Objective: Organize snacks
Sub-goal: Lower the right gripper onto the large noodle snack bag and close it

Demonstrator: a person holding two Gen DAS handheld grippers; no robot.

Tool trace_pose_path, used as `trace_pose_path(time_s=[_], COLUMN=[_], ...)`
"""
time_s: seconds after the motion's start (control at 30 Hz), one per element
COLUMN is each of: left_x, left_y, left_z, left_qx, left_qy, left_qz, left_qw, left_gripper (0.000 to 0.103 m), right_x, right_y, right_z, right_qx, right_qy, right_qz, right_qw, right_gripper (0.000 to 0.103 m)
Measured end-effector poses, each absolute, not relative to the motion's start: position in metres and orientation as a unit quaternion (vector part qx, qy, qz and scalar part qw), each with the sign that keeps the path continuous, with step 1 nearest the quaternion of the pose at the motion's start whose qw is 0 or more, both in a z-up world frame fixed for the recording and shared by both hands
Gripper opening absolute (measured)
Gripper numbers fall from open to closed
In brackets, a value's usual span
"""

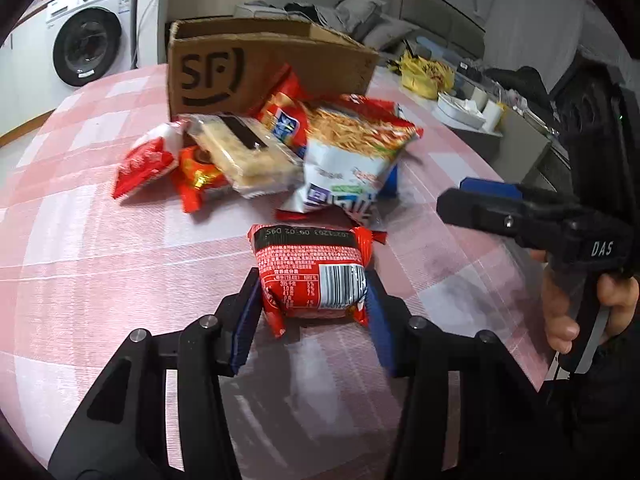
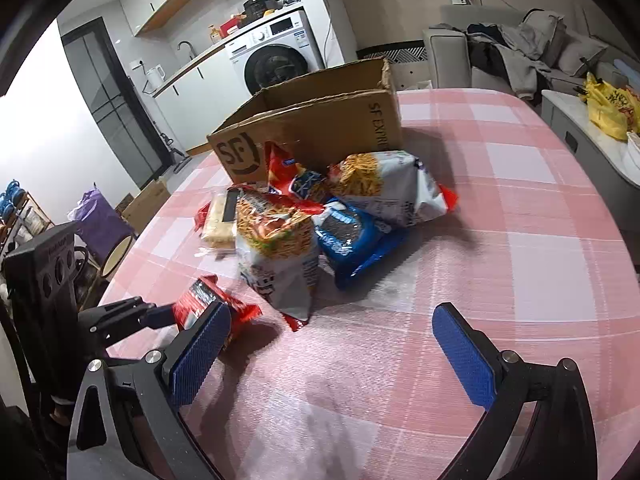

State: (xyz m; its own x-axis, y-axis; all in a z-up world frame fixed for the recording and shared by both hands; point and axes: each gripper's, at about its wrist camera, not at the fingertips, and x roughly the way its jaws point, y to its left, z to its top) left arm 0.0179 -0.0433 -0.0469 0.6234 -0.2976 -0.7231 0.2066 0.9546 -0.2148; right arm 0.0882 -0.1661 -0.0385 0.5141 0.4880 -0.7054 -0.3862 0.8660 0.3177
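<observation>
In the left wrist view, your left gripper (image 1: 314, 300) sits at the lower centre of the frame with its blue pads (image 1: 246, 320) pressed against both sides of a small red snack packet (image 1: 312, 272), barcode side up, whose far end lies on the pink checked tablecloth (image 1: 100, 260). Above it, in the middle of the frame, the rest of the snacks lie in a loose heap: a white noodle-snack bag (image 1: 348, 160), a clear pack of pale crackers (image 1: 244, 152), and small red packets (image 1: 146, 162) to the left. Behind the heap, in the upper centre, stands an open cardboard box (image 1: 272, 72) marked SF. At the right edge your right gripper (image 1: 480, 196) points toward the heap, with a hand (image 1: 568, 304) on its handle; from this side you cannot tell how far its fingers stand apart. In the right wrist view, your right gripper (image 2: 336, 356) fills the bottom of the frame, its two blue pads (image 2: 464, 356) spread wide with only tablecloth (image 2: 520, 220) between them. At lower left, the left gripper (image 2: 192, 312) holds the red snack packet (image 2: 208, 304) just beside the nearest noodle-snack bag (image 2: 276, 248). A blue cookie pack (image 2: 352, 240) and a second noodle-snack bag (image 2: 392, 192) lie in the centre, with the cardboard box (image 2: 320, 120) above them.
</observation>
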Motion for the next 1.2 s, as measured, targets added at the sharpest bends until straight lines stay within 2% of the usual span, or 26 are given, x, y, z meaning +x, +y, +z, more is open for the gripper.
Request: trace_pose_path(time_s=[0.33,0.47,0.53,0.8,1.07,1.2], left_x=[0.013,0.010,0.007,0.004,0.003,0.001], left_y=[-0.014,-0.004,-0.004,0.004,0.014,0.018], left_z=[-0.039,-0.037,-0.038,-0.039,-0.035,-0.033], left_qx=[-0.069,-0.078,-0.080,-0.090,-0.098,-0.101], left_qy=[0.391,0.385,0.383,0.381,0.375,0.372], left_qz=[-0.112,-0.108,-0.105,-0.098,-0.082,-0.080], left_qw=[0.911,0.913,0.914,0.915,0.918,0.919], left_gripper=[0.046,0.046,0.046,0.046,0.046,0.046], right_x=[0.098,0.108,0.114,0.129,0.136,0.134], right_y=[-0.130,-0.114,-0.108,-0.090,-0.086,-0.090], right_z=[-0.037,-0.041,-0.042,-0.045,-0.050,-0.051], right_qx=[0.051,0.047,0.050,0.032,0.018,0.016], right_qy=[0.420,0.422,0.426,0.428,0.432,0.433], right_qz=[0.295,0.302,0.305,0.308,0.293,0.284], right_qw=[0.857,0.853,0.850,0.849,0.853,0.855], right_gripper=[0.103,0.101,0.097,0.097,0.082,0.069])
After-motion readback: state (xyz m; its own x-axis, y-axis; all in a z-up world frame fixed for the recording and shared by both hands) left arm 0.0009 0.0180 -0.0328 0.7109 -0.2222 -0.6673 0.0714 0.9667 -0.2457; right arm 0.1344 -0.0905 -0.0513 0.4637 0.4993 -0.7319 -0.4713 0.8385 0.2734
